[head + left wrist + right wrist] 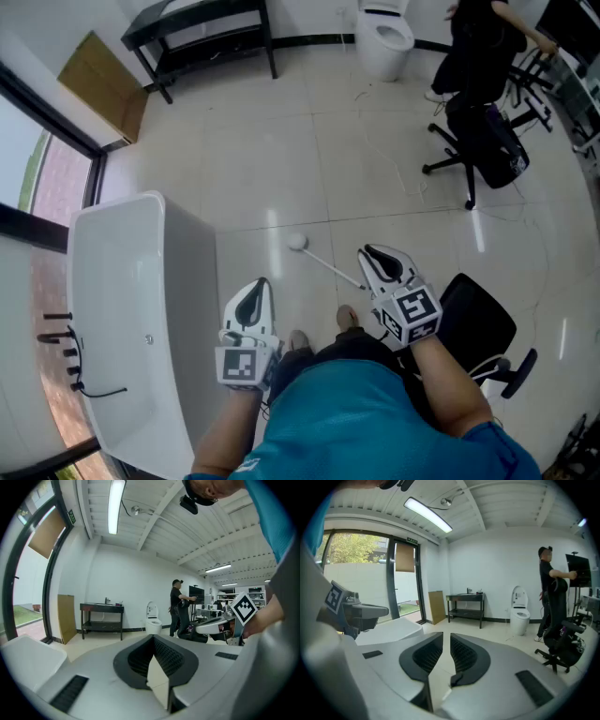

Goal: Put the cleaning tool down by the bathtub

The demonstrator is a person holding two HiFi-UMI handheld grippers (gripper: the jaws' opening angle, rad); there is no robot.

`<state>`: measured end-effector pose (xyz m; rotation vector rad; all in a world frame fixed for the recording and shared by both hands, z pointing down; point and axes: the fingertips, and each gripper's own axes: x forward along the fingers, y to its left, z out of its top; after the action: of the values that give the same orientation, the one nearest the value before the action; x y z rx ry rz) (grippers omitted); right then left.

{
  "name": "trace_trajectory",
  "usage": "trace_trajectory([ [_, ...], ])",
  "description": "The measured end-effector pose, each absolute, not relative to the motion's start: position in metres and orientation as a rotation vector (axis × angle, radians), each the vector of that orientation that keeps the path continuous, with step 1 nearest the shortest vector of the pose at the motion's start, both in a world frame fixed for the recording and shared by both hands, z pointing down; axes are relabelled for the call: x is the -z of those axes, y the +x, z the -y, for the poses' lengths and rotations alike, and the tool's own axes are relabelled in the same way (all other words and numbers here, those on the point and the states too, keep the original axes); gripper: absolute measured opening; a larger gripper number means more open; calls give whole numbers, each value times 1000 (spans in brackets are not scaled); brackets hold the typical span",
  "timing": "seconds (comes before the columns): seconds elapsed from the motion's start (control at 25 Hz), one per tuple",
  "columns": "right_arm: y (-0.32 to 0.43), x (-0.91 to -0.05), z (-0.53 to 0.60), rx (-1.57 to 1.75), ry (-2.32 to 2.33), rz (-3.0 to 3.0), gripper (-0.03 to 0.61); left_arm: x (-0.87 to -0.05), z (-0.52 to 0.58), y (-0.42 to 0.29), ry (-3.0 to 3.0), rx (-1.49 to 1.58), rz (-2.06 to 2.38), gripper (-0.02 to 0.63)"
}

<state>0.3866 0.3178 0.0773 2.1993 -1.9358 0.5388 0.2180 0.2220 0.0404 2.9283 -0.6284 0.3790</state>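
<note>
White bathtub [122, 281] fills the left of the head view, along the window. The cleaning tool [323, 262] lies on the pale tiled floor [281, 159] a little to the right of the bathtub. Its round white head points away from us, and its thin handle runs back to the left edge of the right hand-held gripper [373, 258]. From up here we cannot tell whether the two touch. The left hand-held gripper [258, 289] hangs between the bathtub and the tool, clear of both. Farther off stand a toilet [386, 37], a black desk [202, 23], a brown board [101, 84] leaning by the window, and a person in black [478, 47] behind an office chair [478, 141].

In the left gripper view we see the left hand-held gripper [153, 641] with its jaws closed tip to tip and nothing between them. Only a sliver of floor shows lower down. Beyond it are the desk [102, 616], the toilet [152, 620] and the person [177, 606].

In the right gripper view the right hand-held gripper [446, 637] has its jaws a narrow slit apart, with only floor showing in the gap. It holds nothing. The bathtub [389, 630] sits ahead to the left, and the tool does not show in this view.
</note>
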Motion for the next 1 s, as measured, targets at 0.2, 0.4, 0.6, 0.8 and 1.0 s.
trace_trajectory([
  [0.2,413,-142,-287,-597,2095,1895,79,-80,-194,256,2905,-347,617,-5],
  [0.4,418,-243,-267,-639,2008,1892,89,-167,-173,260,2904,-427,624,-5],
  [0.6,415,-374,-230,-627,1929,1900,89,-307,-138,251,2865,-506,653,-5],
  [0.8,434,-513,-220,-656,1859,1896,94,-430,-126,272,2867,-479,656,-5],
  [1.0,433,-639,-203,-687,1739,1896,94,-532,-100,275,2874,-471,658,-4],
])
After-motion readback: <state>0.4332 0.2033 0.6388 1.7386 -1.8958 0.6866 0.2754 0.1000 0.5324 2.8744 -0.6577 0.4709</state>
